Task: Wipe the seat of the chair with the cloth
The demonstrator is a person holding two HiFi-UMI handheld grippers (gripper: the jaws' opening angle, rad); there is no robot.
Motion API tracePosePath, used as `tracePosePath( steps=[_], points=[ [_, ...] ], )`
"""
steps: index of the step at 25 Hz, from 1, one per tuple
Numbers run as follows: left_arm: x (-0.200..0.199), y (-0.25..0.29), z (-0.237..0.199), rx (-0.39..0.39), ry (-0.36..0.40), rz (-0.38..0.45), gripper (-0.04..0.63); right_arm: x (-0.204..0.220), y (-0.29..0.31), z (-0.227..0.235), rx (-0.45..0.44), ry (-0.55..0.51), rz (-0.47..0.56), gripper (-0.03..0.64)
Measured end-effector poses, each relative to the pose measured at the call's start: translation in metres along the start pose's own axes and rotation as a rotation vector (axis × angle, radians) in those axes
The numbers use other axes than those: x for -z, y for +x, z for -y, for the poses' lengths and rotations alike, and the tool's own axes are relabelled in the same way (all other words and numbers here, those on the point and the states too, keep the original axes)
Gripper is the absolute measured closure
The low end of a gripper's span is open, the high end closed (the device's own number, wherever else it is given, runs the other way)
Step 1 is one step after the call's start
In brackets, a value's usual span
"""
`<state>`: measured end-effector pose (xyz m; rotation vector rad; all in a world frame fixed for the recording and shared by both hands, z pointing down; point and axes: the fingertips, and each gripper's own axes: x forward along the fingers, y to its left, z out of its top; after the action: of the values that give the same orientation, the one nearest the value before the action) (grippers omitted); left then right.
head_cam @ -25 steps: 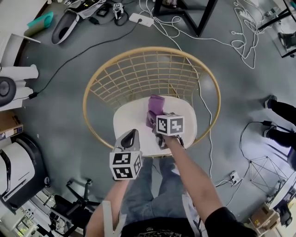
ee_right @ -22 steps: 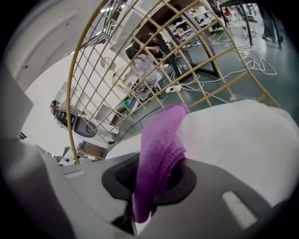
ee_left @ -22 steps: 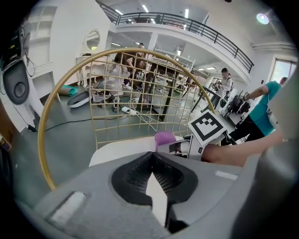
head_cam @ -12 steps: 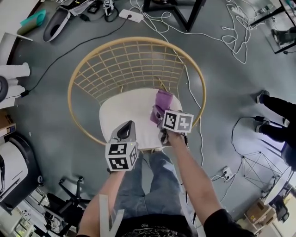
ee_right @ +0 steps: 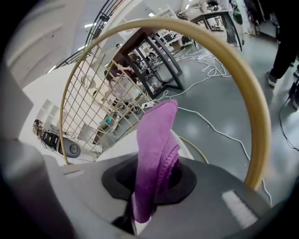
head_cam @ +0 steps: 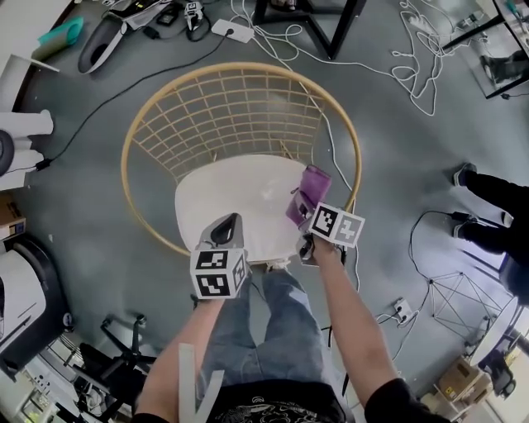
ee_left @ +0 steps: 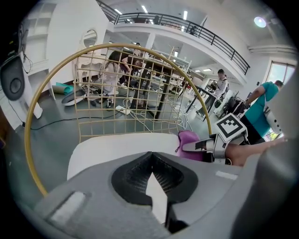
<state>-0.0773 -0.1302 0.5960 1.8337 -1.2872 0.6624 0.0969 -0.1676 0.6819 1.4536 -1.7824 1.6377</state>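
Grey concrete floor [head_cam: 413, 149], white cables [head_cam: 413, 58] looped across upper right of the head view, black frame legs [head_cam: 331, 25] at top centre.

Cloth [head_cam: 309, 186]: purple, bunched, at the right edge of the chair seat, right of frame centre. Whether it presses on the seat cannot be told from above. Right gripper view shows it rising in a folded strip out of the jaws, tip leaning toward the hoop.

Right gripper [head_cam: 302, 213]: jaws clamped on the lower end of the cloth, marker cube just below-right of it.

Seat [head_cam: 231, 198]: white, rounded, centre of frame, bare apart from the cloth at its right edge.

Chair back [head_cam: 240, 107]: yellow wire grid inside a yellow hoop, curving round the upper half of the seat.

Left gripper [head_cam: 226, 230]: over the seat's front edge, lower left of centre, well apart from the cloth. Jaws drawn together, nothing between them.

Person's legs [head_cam: 264, 330] in jeans below the seat. Another person's dark shoes [head_cam: 488, 194] at the right edge.
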Motion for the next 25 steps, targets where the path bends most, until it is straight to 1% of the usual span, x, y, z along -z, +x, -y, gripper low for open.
tracePosePath(
  steps=[4,6,8,10,13,16,20,25],
  points=[
    [0.005,0.007,0.011,-0.012,0.001,-0.009,0.594,-0.01,-0.006,0.014,-0.014,-0.019,0.002,0.555],
    [0.007,0.012,0.016,-0.021,-0.004,-0.012,0.594,-0.013,-0.007,0.007,-0.061,-0.062,-0.002,0.555],
    [0.011,0.008,0.007,-0.024,-0.015,-0.013,0.594,-0.006,-0.002,-0.023,-0.139,-0.108,-0.006,0.555],
    [0.014,-0.005,-0.017,-0.031,-0.029,-0.009,0.594,0.012,0.01,-0.068,-0.205,-0.164,-0.025,0.555],
    [0.016,-0.026,-0.055,-0.053,-0.043,0.004,0.594,0.047,0.031,-0.132,-0.264,-0.265,-0.08,0.555],
    [0.018,-0.04,-0.081,-0.075,-0.061,0.008,0.594,0.083,0.045,-0.179,-0.315,-0.342,-0.15,0.555],
    [0.023,-0.052,-0.106,-0.084,-0.057,0.008,0.594,0.125,0.063,-0.223,-0.37,-0.412,-0.228,0.555],
    [0.025,-0.064,-0.135,-0.098,-0.055,0.007,0.594,0.166,0.079,-0.259,-0.416,-0.453,-0.3,0.555]
  ],
)
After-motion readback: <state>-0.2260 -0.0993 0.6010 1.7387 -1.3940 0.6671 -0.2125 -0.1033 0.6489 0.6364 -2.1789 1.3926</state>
